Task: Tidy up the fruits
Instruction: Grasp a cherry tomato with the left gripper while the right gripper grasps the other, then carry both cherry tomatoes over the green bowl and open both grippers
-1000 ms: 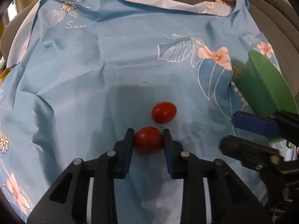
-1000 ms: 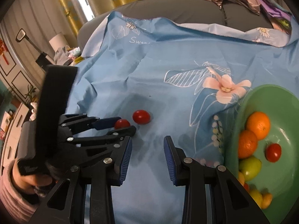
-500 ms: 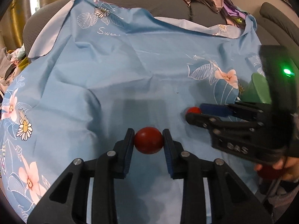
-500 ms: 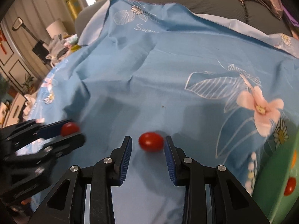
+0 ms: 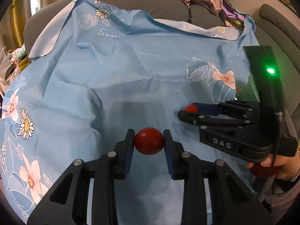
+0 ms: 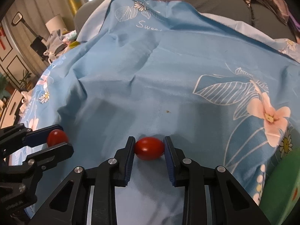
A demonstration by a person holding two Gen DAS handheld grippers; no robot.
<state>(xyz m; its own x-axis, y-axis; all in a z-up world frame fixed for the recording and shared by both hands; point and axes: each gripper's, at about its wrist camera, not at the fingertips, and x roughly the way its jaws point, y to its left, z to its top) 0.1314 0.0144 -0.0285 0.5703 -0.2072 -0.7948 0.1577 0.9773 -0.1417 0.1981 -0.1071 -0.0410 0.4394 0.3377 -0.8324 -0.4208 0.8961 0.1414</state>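
Red and glossy, two small oval tomatoes are in play, one per gripper. The left gripper [image 5: 149, 141] is clamped on the darker tomato [image 5: 149, 141], its blue pads touching both sides, and holds it above the blue floral cloth [image 5: 116, 78]. The right gripper [image 6: 149, 149] has its pads against the ends of the second tomato [image 6: 149, 148], which lies on the cloth; whether it is squeezed or only bracketed is hard to tell, though no gap shows.

From the left view the right gripper [image 5: 184, 110] sits to the right and a little farther off, with only a sliver of its tomato [image 5: 190, 108] showing between the fingers. From the right view the left gripper [image 6: 56, 139] is at the near left with its tomato [image 6: 57, 137].

Half a second ago the right fingers stood apart around the tomato with clear gaps; now they have narrowed onto it. A second ago both tomatoes lay close together; now the left one is carried off to the left, away from the other.

Green bowl [image 6: 283, 185]: one, at the near right edge of the right view, with a speck of red inside.
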